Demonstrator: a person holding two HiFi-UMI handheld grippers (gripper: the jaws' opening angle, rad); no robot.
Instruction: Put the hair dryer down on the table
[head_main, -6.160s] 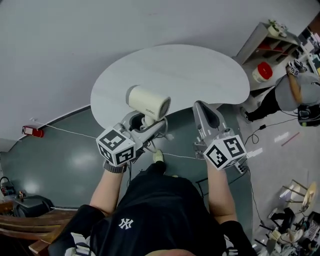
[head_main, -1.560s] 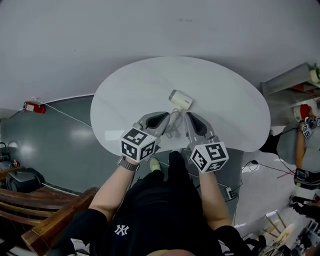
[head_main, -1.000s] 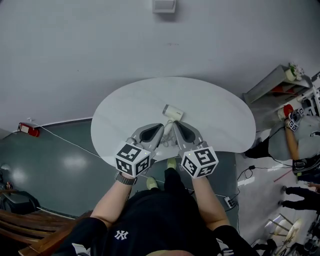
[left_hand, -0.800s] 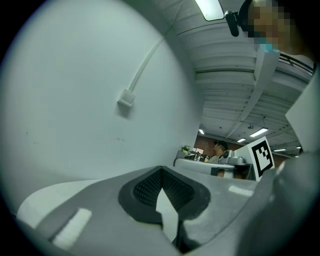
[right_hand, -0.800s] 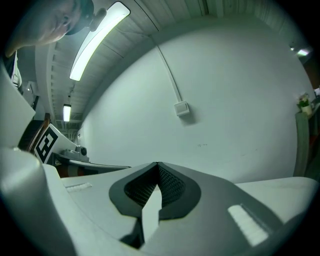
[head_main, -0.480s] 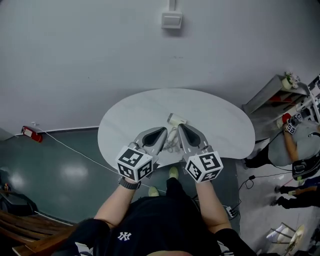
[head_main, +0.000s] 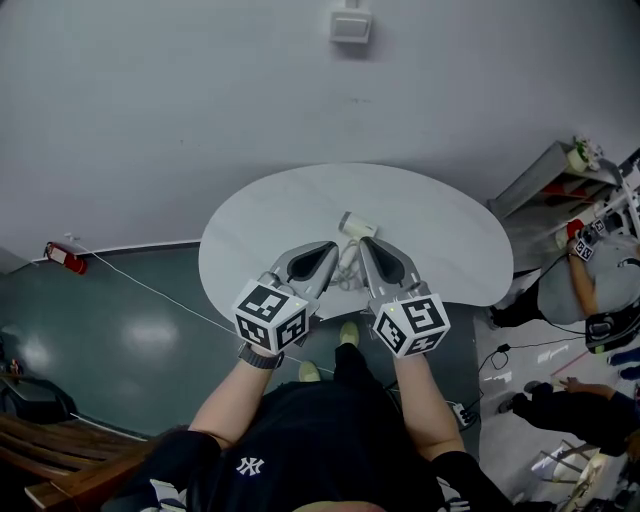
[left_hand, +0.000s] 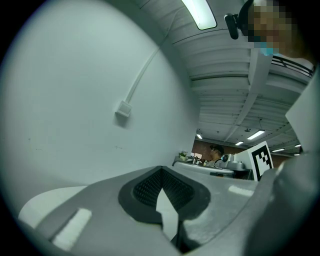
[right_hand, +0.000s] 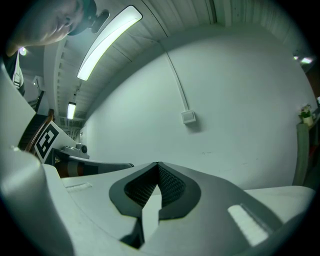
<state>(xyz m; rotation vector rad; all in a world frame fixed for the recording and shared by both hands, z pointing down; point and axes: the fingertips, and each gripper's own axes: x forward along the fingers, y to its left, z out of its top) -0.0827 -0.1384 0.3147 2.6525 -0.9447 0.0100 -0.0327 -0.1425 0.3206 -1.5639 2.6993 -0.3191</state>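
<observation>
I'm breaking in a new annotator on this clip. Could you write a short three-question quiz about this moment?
1. True or false: the cream hair dryer lies on the white rounded table.
2. The left tongs are: A) shut on the hair dryer; B) shut and empty; C) wide open.
3. Fill in the blank: the right tongs are ____ (open/shut), with nothing between them.

Key: 1 true; 2 B; 3 shut.
</observation>
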